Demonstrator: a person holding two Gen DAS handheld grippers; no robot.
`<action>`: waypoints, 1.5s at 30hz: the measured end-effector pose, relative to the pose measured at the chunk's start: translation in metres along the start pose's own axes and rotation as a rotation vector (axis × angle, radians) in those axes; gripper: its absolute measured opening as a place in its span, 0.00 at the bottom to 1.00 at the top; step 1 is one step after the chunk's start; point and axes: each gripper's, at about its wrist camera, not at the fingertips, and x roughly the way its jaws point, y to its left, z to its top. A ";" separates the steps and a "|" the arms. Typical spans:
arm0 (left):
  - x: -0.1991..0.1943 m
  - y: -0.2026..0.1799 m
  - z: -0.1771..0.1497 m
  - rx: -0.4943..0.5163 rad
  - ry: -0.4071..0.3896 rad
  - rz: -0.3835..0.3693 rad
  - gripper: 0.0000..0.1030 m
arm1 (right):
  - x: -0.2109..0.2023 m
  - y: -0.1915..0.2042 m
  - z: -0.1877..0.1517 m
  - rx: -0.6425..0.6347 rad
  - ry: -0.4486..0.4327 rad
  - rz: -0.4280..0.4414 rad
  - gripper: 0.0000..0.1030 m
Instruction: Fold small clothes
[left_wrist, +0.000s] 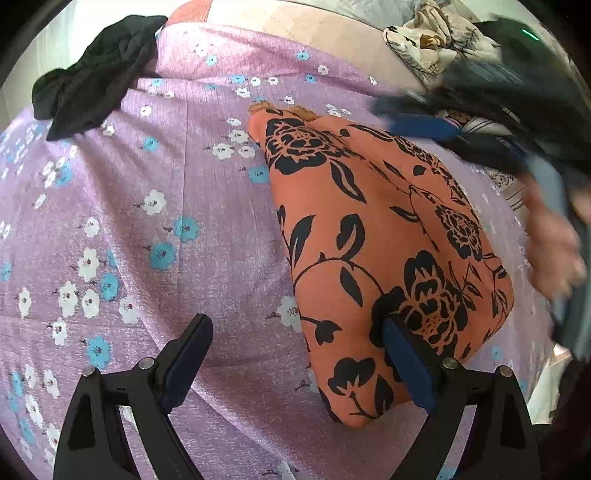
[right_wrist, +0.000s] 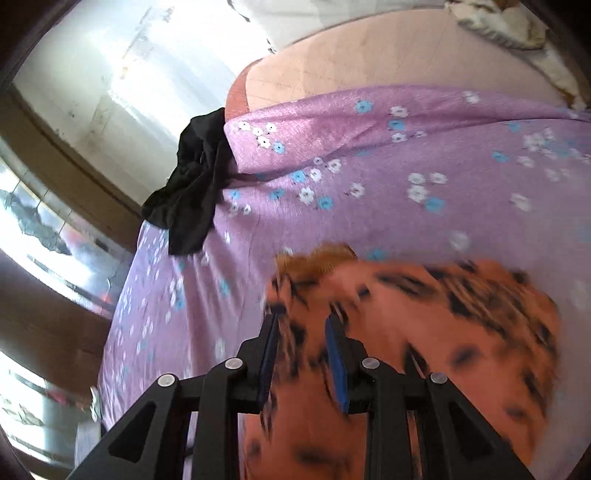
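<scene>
The orange floral garment (left_wrist: 384, 258) lies flat on the lilac flowered bedsheet (left_wrist: 147, 221), folded into a long narrow shape. Its long axis runs away from the left hand-held gripper (left_wrist: 295, 362), from a rounded end just ahead of that gripper's right finger (left_wrist: 406, 365) to a frilled end far ahead. The left hand-held gripper stands wide open and holds nothing; the garment sits ahead and to its right, with the right finger over the cloth, whether touching I cannot tell.

The right hand-held gripper (right_wrist: 301, 332) is narrowed to a small gap, directly over the garment near the frilled end (right_wrist: 314, 258); motion blur hides whether cloth is pinched between the pads. Judging by this, the right one is nearer that far end, the left nearer the rounded end. A crumpled black garment (left_wrist: 96, 77) lies far ahead to the left, well apart.
</scene>
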 end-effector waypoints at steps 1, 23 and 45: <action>0.000 -0.001 0.000 0.005 -0.004 0.006 0.91 | -0.012 -0.004 -0.012 0.003 0.001 -0.012 0.29; -0.005 -0.018 -0.001 0.088 -0.058 0.095 0.93 | -0.020 -0.052 -0.084 0.104 0.081 -0.056 0.29; -0.005 -0.030 -0.001 0.154 -0.096 0.155 0.94 | -0.020 -0.051 -0.085 0.063 0.084 -0.026 0.29</action>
